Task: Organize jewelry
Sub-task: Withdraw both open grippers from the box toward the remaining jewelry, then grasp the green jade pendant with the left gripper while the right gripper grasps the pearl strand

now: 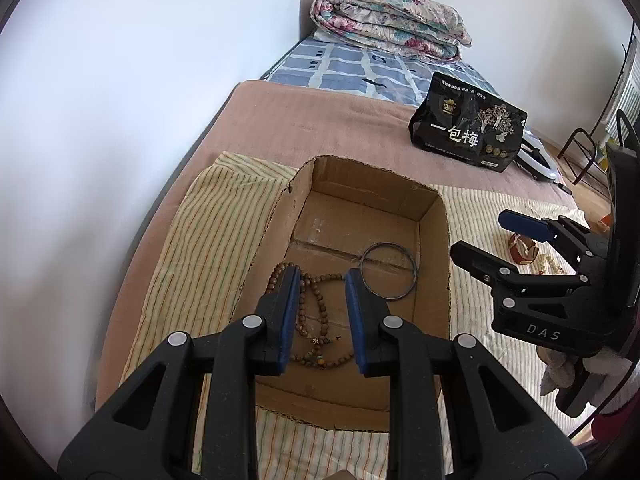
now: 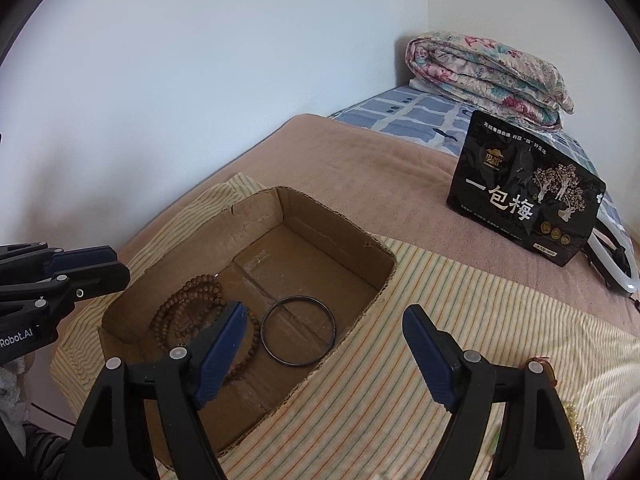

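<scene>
An open cardboard box [image 1: 434,240] [image 2: 280,204] sits on a striped cloth on the bed. Inside lie a brown wooden bead necklace [image 1: 316,320] [image 2: 188,304] and a dark bangle [image 1: 388,272] [image 2: 298,332]. My left gripper [image 1: 322,312] [image 2: 104,264] hovers open and empty over the necklace. My right gripper [image 2: 324,344] [image 1: 476,236] is open and empty, above the box's right rim. A brown bracelet [image 1: 522,250] and a pale bead string [image 1: 550,264] lie on the cloth right of the box, partly hidden by the right gripper.
A black snack bag [image 1: 468,128] [image 2: 524,196] stands on the pink blanket behind the box. A folded floral quilt [image 1: 388,20] [image 2: 488,76] lies at the bed's far end. A white wall runs along the left. A white ring object [image 2: 612,260] lies beside the bag.
</scene>
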### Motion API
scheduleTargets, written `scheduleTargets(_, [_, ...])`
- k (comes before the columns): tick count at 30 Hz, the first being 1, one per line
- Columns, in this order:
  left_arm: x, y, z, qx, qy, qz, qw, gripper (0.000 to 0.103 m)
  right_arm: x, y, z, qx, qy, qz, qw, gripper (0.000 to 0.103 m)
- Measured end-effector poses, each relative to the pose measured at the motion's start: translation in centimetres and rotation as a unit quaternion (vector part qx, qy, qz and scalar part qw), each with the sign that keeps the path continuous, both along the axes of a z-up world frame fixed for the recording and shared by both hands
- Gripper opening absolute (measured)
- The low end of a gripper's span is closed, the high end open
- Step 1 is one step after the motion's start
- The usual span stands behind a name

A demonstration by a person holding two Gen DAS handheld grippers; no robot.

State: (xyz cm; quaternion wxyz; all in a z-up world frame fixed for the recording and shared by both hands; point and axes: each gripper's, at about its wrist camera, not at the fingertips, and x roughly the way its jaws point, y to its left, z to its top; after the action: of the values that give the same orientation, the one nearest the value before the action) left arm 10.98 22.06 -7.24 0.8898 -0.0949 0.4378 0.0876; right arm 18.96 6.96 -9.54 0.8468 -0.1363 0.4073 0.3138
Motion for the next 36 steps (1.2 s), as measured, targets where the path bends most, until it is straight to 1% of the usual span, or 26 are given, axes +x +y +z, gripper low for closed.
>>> scheduleTargets(7, [0.2,-1.6,1.0,0.011,-0.011,-0.012,0.9998,0.023,-0.1,-3.3,1.8,0.014,-0.012,-0.022,1.0,0.082])
scheduleTargets(8, [0.3,-1.9,1.1,0.012,-0.012,-0.014,0.9997,0.029,0.0,-3.9,2.0,0.016,-0.013,-0.026,0.999,0.082])
scheduleTargets(10, [0.4,-2.6,1.4,0.013,-0.018,-0.022,0.9995,0.036,0.0,-5.1,2.3,0.018,-0.015,-0.034,0.999,0.082])
scheduleTargets(22, [1.9,-8.8,2.4,0.02,-0.022,-0.081,0.9963,0.037,0.8,-14.4,3.5,0.014,-0.021,-0.087,0.996,0.082])
scheduleTargets(30, [3.0,-13.0,1.8,0.003,-0.014,-0.119,0.9928,0.037,1.5,-21.4,3.8,0.008,-0.025,-0.135,0.99,0.082])
scheduleTargets(36, [4.1,-16.5,1.1,0.0,-0.006,-0.152,0.9883,0.037,2.1,-26.2,3.2,-0.002,-0.023,-0.177,0.984,0.082])
